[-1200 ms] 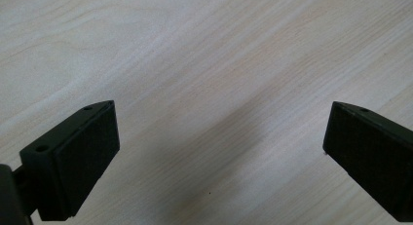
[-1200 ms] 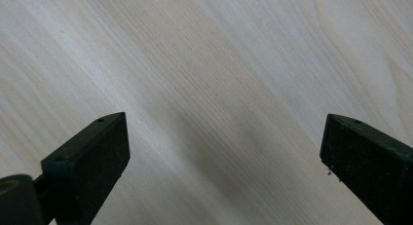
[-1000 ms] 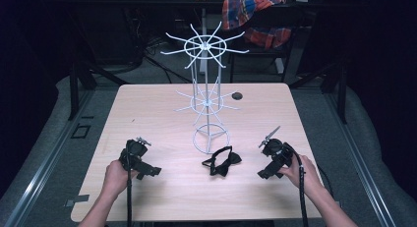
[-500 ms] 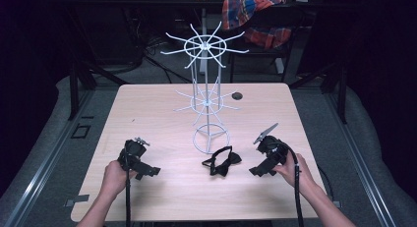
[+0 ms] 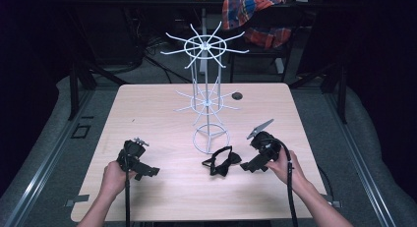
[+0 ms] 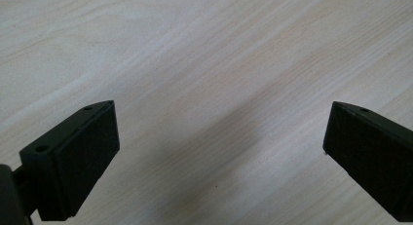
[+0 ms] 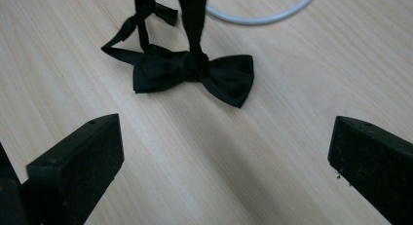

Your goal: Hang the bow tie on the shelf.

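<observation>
- High view: the right gripper [image 5: 247,166] has moved leftward across the pale wooden table [image 5: 157,104] over the last second and now sits just beside the black satin bow tie [image 5: 222,161], not touching it. Judged from this, the reach for the tie is under way and no grasp has been made. The left gripper [image 5: 153,172] has barely shifted, resting well apart from the tie near the table's left front. The tie lies flat at the foot of the white wire two-tier display rack [image 5: 207,97], beside its ring base. A small dark round object [image 5: 237,96] lies near the far edge. The room beyond is dark, with grey flooring and a plaid cloth [image 5: 255,13] behind.
- Left gripper view: jaws spread wide over bare wood grain, holding nothing.
- Right gripper view: jaws spread wide and empty; the bow tie [image 7: 195,71] lies ahead between them, its strap trailing toward the rack's white ring [image 7: 263,15].
</observation>
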